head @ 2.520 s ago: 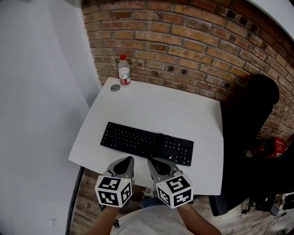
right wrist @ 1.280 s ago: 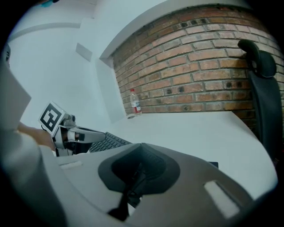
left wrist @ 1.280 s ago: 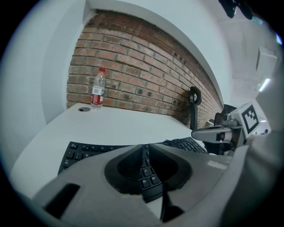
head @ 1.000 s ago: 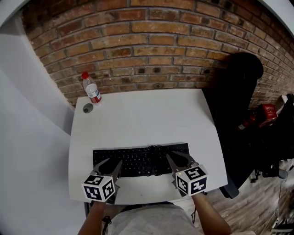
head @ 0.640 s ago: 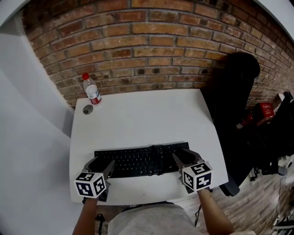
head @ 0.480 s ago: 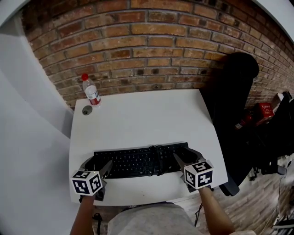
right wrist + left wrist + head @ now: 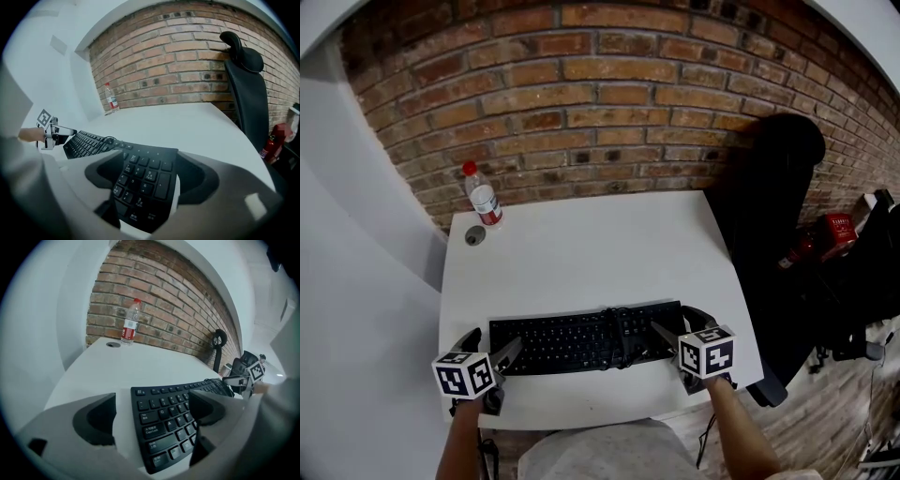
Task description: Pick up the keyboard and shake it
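Risk first: each claw has only the very end of the keyboard point(image 7: 586, 340) between its jaws. A shallow end grip plus a shake could let one end slip, and the board would swing or drop back on the table point(image 7: 581, 244). If they close unevenly, it could skew. The cable point(image 7: 617, 328) is bunched on the keys midway between the claws. If loose, it may flop off or snag. The bottle point(image 7: 483, 199) is far ahead of the left claw, so likely no issue.

Pose: left claw point(image 7: 492, 345) is low at the board's left end, jaws opening and spread wide. One jaw is over the keys, the other over bare table outside the end, pads not pressing. Right claw point(image 7: 680, 323) is at the numpad end, jaws opening too, numpad between them, no squeeze visible. Both forearms come in from the near edge, claws angled toward each other. Board lies flat, not lifted yet.
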`<state>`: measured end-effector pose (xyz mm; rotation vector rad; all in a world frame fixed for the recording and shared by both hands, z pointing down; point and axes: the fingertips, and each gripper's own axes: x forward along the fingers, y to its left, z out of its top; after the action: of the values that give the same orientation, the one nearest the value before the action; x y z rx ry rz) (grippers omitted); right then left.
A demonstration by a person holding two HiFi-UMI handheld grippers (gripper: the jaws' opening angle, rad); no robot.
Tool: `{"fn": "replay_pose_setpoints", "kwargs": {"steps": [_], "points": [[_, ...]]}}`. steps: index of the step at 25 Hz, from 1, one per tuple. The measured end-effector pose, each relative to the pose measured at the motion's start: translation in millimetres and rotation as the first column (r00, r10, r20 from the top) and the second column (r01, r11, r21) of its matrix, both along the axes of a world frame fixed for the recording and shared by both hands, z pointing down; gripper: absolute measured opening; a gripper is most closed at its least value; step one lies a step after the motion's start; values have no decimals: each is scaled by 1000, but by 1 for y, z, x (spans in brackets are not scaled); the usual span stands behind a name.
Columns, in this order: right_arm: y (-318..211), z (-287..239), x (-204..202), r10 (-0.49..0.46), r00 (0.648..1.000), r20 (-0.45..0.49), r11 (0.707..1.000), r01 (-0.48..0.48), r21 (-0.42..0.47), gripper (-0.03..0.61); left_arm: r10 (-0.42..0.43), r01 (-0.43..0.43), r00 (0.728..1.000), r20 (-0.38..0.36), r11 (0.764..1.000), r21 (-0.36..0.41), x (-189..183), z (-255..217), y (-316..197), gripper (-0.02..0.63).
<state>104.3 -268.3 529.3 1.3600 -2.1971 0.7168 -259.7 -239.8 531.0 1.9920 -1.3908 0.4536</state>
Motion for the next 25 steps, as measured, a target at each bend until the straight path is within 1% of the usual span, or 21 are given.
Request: {"fn": "replay_pose_setpoints", "kwargs": {"steps": [4,6,7,9,12,14,16,17,19,22,25], "points": [[-4,0,3,11,1000,21,1000,-10,-15,362,21,-22,1000,-6,999,-23,5,6,-7,491],[-7,-3,8,31,999,33,999,-31,-17,394,21,-21,1000,0,1000,-23,5,5,-10,494],[-8,-2,9,36,999,38,999,-35,-29,397,22,-22,1000,1,999,-25,5,5,-11,495],[-10,4,11,33,999,35,997,-30,-65,426,29,-29,1000,5,999,-38,6,6,-11,499],[-12,13,10,22,1000,13,995,-21,-100,433,49,-47,999,23,997,-64,10,11,-11,511],[-12,17,7,17,1000,15,993,-15,-120,436,68,-65,997,31,994,-85,16,16,-9,511],[-11,19,2,8,999,32,990,-3,-142,422,86,-80,995,51,991,-104,21,22,-7,511],[-10,19,1,3,999,43,988,3,-152,391,89,-82,994,63,991,-109,23,24,-7,517],[-10,20,-1,-3,998,57,986,13,-167,391,86,-77,993,75,991,-112,23,25,-8,517],[-12,19,-1,1,998,55,983,9,-182,390,78,-69,994,72,991,-116,23,24,-10,515],[-12,20,-2,4,998,55,982,6,-190,390,50,-43,997,58,992,-120,21,24,-12,483]]}}
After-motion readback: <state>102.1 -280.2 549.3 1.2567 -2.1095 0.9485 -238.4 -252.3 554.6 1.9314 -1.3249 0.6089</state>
